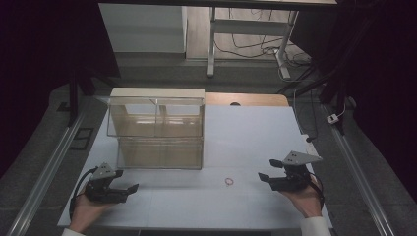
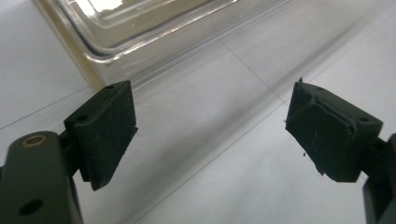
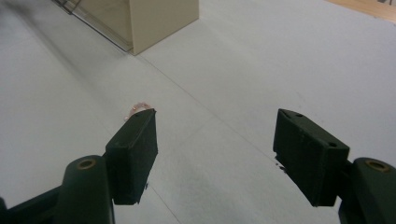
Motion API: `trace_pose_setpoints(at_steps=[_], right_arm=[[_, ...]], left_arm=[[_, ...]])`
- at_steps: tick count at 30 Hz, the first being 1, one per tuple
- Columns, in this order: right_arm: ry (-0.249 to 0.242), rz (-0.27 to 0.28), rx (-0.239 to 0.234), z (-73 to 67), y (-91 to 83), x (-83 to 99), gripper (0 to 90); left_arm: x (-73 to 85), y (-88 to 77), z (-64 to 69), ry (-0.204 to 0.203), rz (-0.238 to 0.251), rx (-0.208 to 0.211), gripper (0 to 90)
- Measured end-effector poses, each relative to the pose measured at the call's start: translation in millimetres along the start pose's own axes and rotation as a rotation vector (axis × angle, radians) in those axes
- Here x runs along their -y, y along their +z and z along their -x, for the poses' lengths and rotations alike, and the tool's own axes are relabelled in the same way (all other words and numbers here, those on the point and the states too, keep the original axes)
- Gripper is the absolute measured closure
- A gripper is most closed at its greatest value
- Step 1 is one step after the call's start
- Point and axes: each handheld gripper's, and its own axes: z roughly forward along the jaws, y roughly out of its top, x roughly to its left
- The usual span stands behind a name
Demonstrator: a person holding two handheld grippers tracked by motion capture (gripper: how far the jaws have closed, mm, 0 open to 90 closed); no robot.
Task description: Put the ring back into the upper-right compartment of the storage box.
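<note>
A small pink ring [image 1: 229, 181] lies on the white table [image 1: 246, 132] in front of a clear plastic organiser box [image 1: 156, 132]. My right gripper [image 1: 264, 169] rests open to the right of the ring, jaws pointing left toward it. In the right gripper view [image 3: 215, 149] the ring [image 3: 136, 108] peeks out just past the left jaw's tip. My left gripper [image 1: 131, 191] sits open at the table's front left, near the box's front left corner. The left gripper view [image 2: 210, 135] has nothing between the jaws, with the box's clear wall [image 2: 140, 37] close ahead.
The organiser box has a cream top and back, and stands at the table's left middle. Behind the table a white desk frame [image 1: 246, 29] and loose cables lie on the floor. Metal rails [image 1: 44, 172] run along both sides of the table.
</note>
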Motion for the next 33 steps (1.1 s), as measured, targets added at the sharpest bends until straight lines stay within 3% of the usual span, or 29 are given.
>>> trace_pose_setpoints(at_steps=[9,14,28,33], right_arm=[[-0.044,-0.028,-0.041,-9.1,14.4,-28.8,31.3],[-0.062,-0.024,-0.066,-15.6,24.6,-35.9,31.3],[-0.066,-0.094,-0.095,-24.0,42.9,-35.7,32.0],[-0.044,-0.164,-0.102,-27.7,54.6,-37.0,32.7]], left_arm=[[0.1,-0.7,0.3,-0.006,0.003,-0.005,16.1],[-0.7,-0.4,0.0,0.002,0.002,-0.003,16.0],[-1.4,1.5,0.5,0.008,0.002,0.009,16.0],[-2.0,0.6,1.3,0.000,0.010,0.025,15.8]])
